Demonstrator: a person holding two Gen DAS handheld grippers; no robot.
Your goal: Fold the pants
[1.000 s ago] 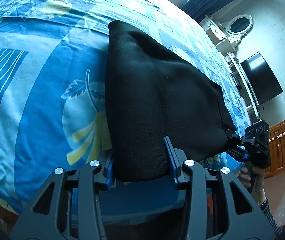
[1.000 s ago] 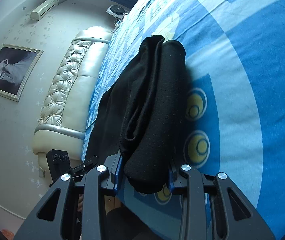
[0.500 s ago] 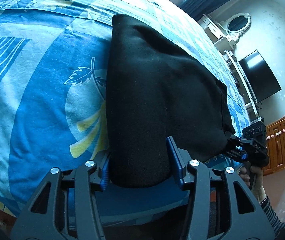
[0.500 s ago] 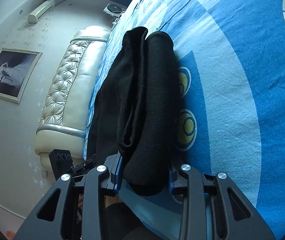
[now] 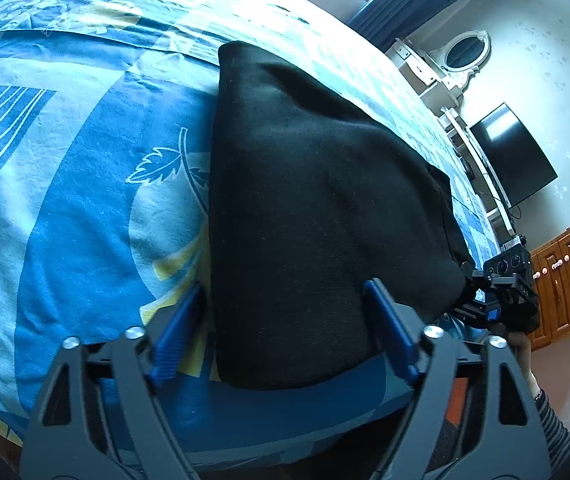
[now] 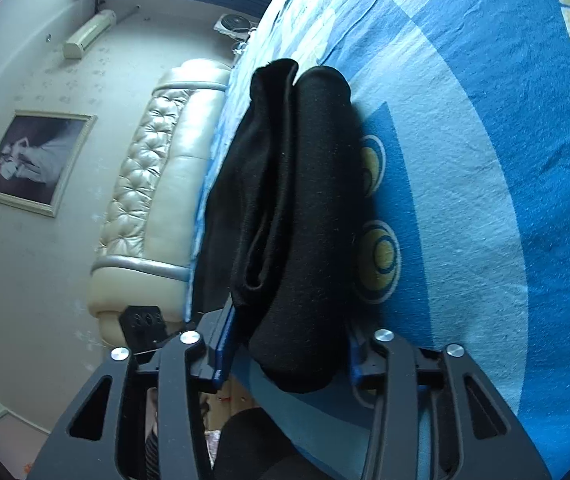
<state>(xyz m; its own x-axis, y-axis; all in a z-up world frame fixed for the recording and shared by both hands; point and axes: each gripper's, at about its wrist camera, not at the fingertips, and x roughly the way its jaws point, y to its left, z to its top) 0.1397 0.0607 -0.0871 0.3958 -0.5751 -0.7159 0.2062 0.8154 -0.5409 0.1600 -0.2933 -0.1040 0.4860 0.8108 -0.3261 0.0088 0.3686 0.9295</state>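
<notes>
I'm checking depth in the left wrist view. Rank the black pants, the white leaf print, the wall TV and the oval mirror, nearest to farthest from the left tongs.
1. Black pants, their near end between the left tongs.
2. White leaf print, on the bedspread to the left.
3. Wall TV, beyond the bed at right.
4. Oval mirror, upper right, farther along that wall.
</notes>
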